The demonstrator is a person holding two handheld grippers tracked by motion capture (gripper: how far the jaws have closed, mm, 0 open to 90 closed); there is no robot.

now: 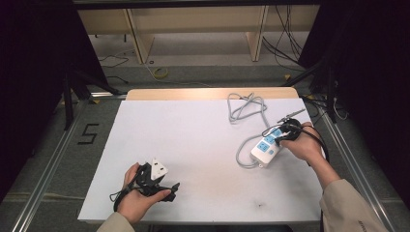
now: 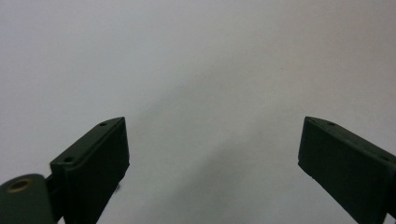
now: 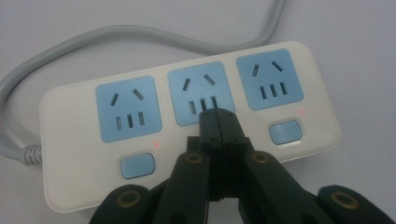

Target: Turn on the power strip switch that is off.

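Closed jaws of the right gripper (image 3: 218,116) rest their tips on the middle socket of the power strip (image 3: 74,154), which lies near the table's (image 1: 193,135) right edge. Left gripper (image 1: 162,186), jaws spread and empty, sits near the front edge over bare table.

Power strip (image 1: 266,148) right on table (image 1: 193,145) (cable (image 1: 246,108) behind).

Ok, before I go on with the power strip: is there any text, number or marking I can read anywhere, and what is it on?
"5": a dark numeral marked on the grey floor left of the table.
Power strip: no brand or lettering readable; it carries plain blue sockets, blue buttons and small red dots.
Sleeve at the lower right: a small dark mark, too small to read.
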